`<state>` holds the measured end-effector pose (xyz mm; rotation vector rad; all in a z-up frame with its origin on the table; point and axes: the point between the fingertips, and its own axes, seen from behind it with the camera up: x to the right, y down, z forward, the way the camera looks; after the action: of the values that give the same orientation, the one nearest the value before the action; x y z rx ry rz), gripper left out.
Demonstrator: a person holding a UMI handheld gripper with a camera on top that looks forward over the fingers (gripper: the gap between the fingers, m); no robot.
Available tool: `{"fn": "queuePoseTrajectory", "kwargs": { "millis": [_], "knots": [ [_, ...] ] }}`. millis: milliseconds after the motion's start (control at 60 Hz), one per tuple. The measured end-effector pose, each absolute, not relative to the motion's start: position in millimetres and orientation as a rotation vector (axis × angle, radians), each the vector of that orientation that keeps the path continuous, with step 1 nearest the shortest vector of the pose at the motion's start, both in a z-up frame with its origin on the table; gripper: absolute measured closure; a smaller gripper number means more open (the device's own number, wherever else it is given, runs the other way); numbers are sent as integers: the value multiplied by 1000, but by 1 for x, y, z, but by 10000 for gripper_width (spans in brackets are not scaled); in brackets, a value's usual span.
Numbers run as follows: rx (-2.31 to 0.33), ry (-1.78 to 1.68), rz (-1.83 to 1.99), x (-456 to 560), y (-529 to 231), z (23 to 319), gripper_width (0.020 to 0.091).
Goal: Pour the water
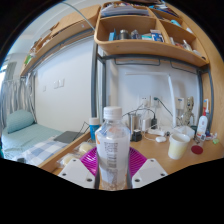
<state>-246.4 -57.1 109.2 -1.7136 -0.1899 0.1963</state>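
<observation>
A clear plastic water bottle with a white cap and a white label stands upright between my fingers, lifted above the desk. My gripper is shut on the bottle, with the magenta pads pressing on both its sides. Beyond the fingers to the right, a white cup stands on the wooden desk. The bottle's lower part is hidden behind the gripper body.
A kettle and a blue cup stand at the desk's back by the wall. A spray bottle is at the far right. Wooden shelves with small items hang overhead. A bed lies to the left.
</observation>
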Motion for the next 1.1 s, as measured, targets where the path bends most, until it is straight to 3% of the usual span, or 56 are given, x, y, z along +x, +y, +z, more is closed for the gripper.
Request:
{"fn": "queuePoseTrajectory", "kwargs": {
  "millis": [117, 233, 333, 467, 817, 1100],
  "knots": [
    [-1746, -218, 228, -250, -56, 109, 735],
    [-1769, -147, 310, -242, -42, 135, 734],
    [-1763, 67, 480, -223, -14, 162, 734],
    [-1713, 486, 775, -181, 27, 176, 737],
    [-1530, 1238, 1227, -110, 79, 141, 733],
    [-1354, 1602, 1515, -103, 92, 148, 724]
  ]
}}
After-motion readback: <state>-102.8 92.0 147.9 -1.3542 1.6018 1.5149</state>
